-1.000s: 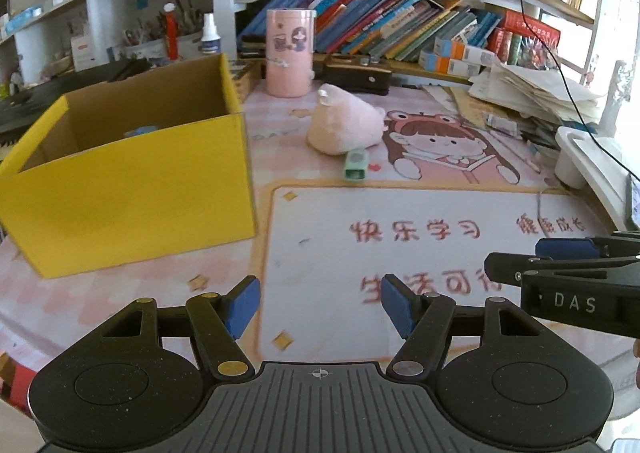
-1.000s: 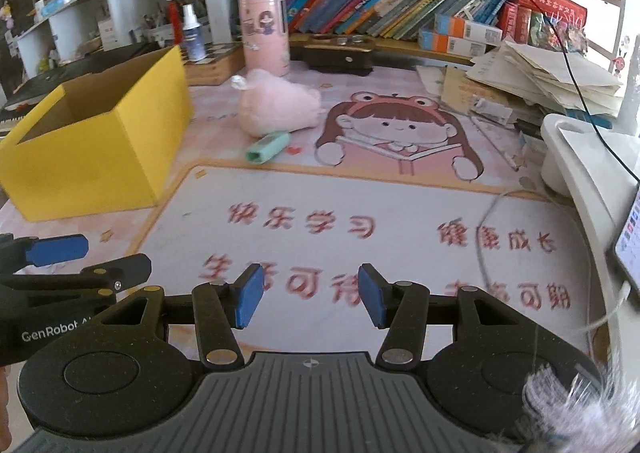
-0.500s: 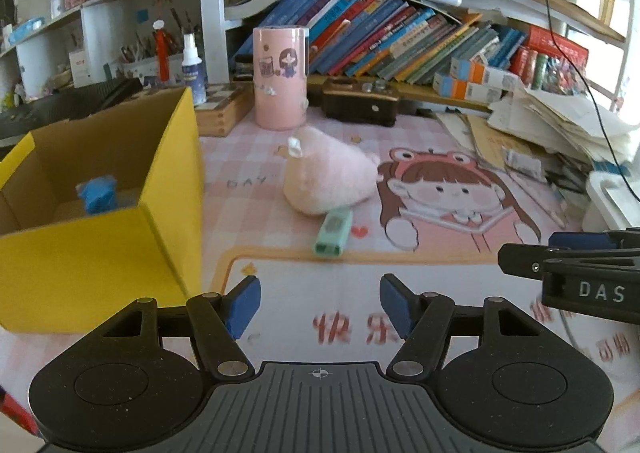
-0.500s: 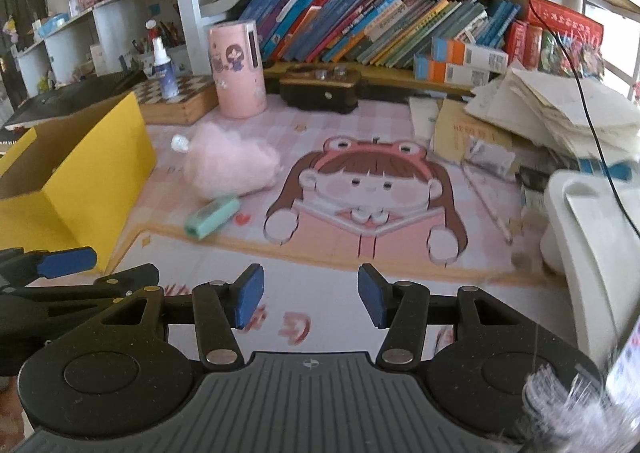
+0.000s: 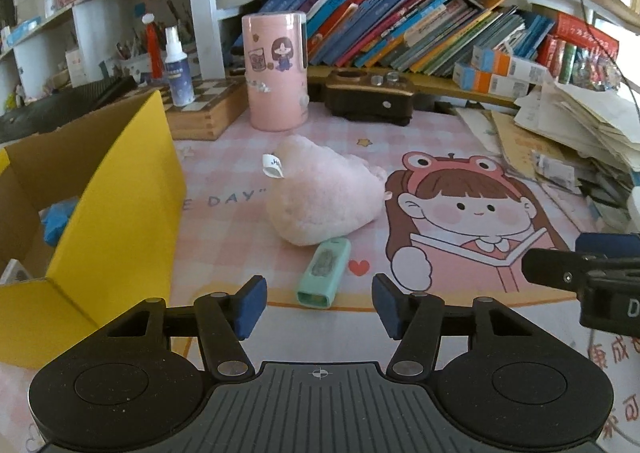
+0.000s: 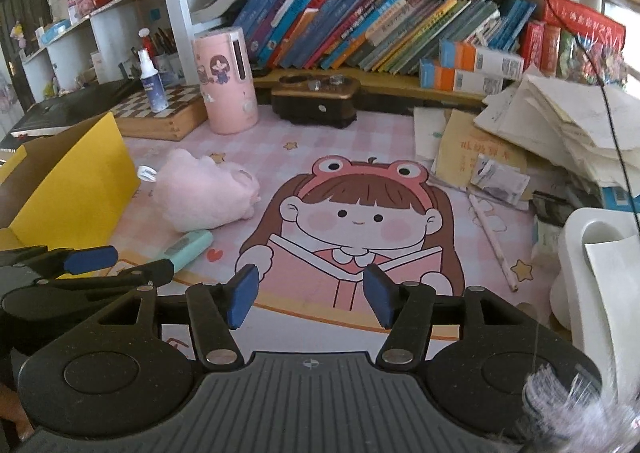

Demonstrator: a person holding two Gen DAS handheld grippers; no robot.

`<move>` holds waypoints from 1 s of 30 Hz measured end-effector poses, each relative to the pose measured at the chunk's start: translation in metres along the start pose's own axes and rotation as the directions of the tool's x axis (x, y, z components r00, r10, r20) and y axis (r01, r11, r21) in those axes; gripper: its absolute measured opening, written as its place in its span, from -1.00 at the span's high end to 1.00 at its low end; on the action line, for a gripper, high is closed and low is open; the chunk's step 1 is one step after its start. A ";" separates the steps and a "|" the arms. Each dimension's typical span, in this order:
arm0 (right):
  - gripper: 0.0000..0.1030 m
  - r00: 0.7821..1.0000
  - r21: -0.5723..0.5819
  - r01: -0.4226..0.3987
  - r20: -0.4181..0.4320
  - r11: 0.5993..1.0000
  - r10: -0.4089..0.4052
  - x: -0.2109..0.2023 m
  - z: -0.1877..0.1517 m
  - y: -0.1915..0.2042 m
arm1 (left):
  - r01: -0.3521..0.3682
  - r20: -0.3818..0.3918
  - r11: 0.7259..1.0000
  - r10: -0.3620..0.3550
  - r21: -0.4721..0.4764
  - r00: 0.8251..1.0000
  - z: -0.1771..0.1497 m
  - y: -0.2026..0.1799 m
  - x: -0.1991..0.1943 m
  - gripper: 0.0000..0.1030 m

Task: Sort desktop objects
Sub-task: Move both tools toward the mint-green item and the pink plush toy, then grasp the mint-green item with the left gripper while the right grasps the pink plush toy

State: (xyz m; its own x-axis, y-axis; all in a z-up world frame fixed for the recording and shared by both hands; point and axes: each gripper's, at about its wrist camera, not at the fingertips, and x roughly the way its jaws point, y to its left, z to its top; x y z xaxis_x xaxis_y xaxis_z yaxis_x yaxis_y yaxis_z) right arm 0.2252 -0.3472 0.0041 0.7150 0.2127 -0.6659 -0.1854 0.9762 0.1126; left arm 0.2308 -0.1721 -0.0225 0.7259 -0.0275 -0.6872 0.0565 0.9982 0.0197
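A pink plush toy (image 5: 320, 193) lies on the pink desk mat, with a small mint-green case (image 5: 324, 273) lying just in front of it. My left gripper (image 5: 318, 305) hovers close before the green case; its jaws are closing with nothing between them. An open yellow cardboard box (image 5: 116, 221) stands to the left with something blue inside. My right gripper (image 6: 310, 301) hangs over the cartoon girl on the mat (image 6: 360, 221), its jaws opening and empty. The plush toy (image 6: 204, 193) and the green case (image 6: 188, 249) lie to its left.
A pink cylinder (image 5: 276, 69), a wooden chess box (image 5: 204, 109) with a spray bottle, and a dark wooden organizer (image 5: 370, 99) stand at the back under a shelf of books. Loose papers (image 6: 560, 133) pile at the right, beside a white stand (image 6: 592, 273).
Both grippers have moved forward over the mat toward the plush toy and the green case. The left jaws have narrowed and the right jaws have widened.
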 end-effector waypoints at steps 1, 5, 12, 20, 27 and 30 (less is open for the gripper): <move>-0.10 1.000 0.000 -0.004 -0.005 1.000 0.004 0.003 0.001 -0.001 | -0.004 -0.004 1.000 0.003 -0.001 1.000 0.001 0.000 0.003 -0.09; -0.19 1.000 0.004 -0.018 -0.014 1.000 0.018 0.010 0.004 -0.005 | -0.012 -0.017 1.000 0.012 -0.003 1.000 0.004 0.000 0.012 0.00; -0.22 0.999 0.006 -0.030 -0.034 1.000 0.030 0.019 0.006 -0.009 | -0.009 -0.061 1.000 0.008 -0.012 0.998 0.007 -0.001 0.035 0.22; -0.23 0.999 0.031 -0.015 -0.045 0.999 0.017 0.024 0.008 -0.015 | -0.008 -0.082 1.000 0.007 -0.005 0.997 0.010 -0.003 0.050 0.31; -0.29 0.999 0.028 -0.016 -0.040 0.999 0.017 0.025 0.009 -0.013 | 0.036 -0.092 0.999 -0.037 -0.010 0.995 0.005 -0.002 0.047 0.55; -0.31 0.999 0.016 -0.022 -0.038 1.000 0.023 0.026 0.010 -0.011 | 0.047 -0.073 0.999 -0.047 -0.005 0.996 0.003 -0.001 0.035 0.55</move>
State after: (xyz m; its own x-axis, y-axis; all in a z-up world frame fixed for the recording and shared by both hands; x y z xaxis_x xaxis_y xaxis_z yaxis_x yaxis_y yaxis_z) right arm 0.2524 -0.3517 -0.0068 0.6847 0.2330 -0.6906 -0.1903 0.9718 0.1392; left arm 0.2584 -0.1746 -0.0443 0.6703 -0.0702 -0.7387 0.0867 0.9961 -0.0160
